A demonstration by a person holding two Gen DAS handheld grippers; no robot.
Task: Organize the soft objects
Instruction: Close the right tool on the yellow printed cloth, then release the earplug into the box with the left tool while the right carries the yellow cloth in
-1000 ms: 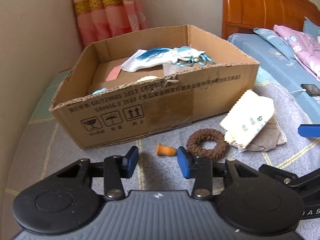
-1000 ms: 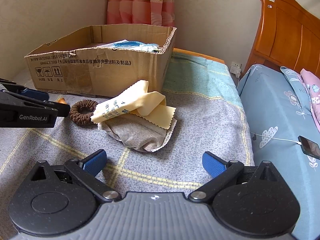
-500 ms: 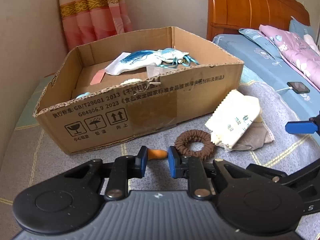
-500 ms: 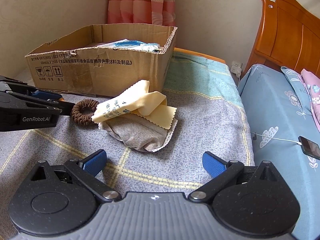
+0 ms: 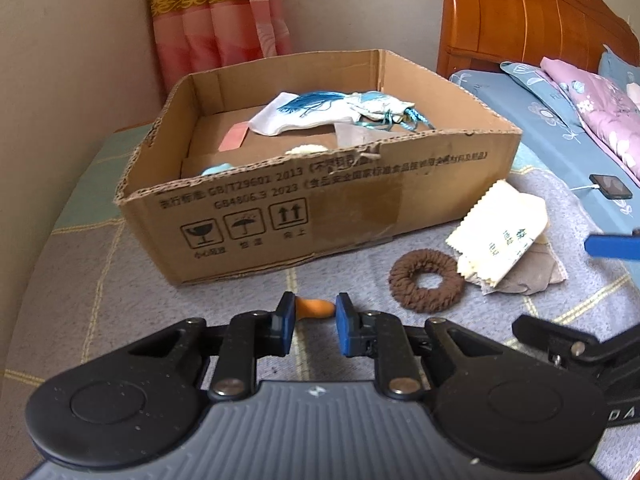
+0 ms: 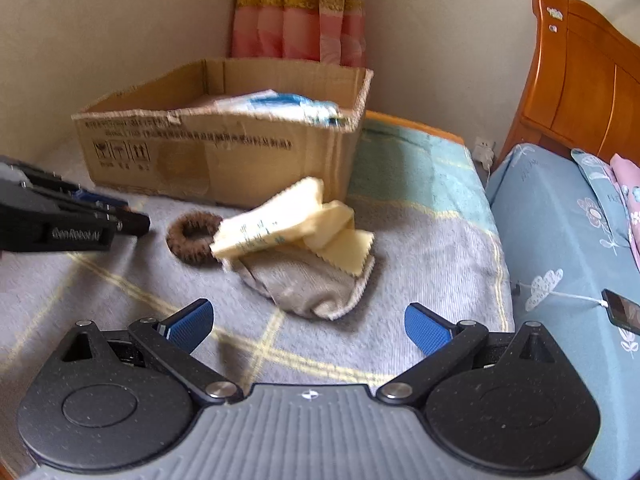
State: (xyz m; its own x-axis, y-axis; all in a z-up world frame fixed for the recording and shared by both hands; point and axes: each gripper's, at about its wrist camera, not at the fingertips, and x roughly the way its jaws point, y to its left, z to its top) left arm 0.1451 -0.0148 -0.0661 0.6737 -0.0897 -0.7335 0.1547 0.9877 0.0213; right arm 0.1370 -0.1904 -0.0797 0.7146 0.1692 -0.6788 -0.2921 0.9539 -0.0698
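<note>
Left claw [image 5: 312, 322] pinching the orange plug [image 5: 316, 308], pads on both ends. Plug is small, soft-looking, cone-ish: wide end at the left pad, narrow end at the right. Long axis runs pad to pad, crosswise to the claw's line, roughly level over the grey blanket [image 5: 160, 292]. Box [image 5: 360, 208] ahead of the claw, scrunchie [image 5: 426, 276] just ahead-right, yellow cloth [image 5: 500, 232] past that on a grey cloth [image 5: 532, 276]. Right claw [image 6: 308, 326] spread wide, nothing between the pads; grey cloth just ahead of it, scrunchie ahead-left.
</note>
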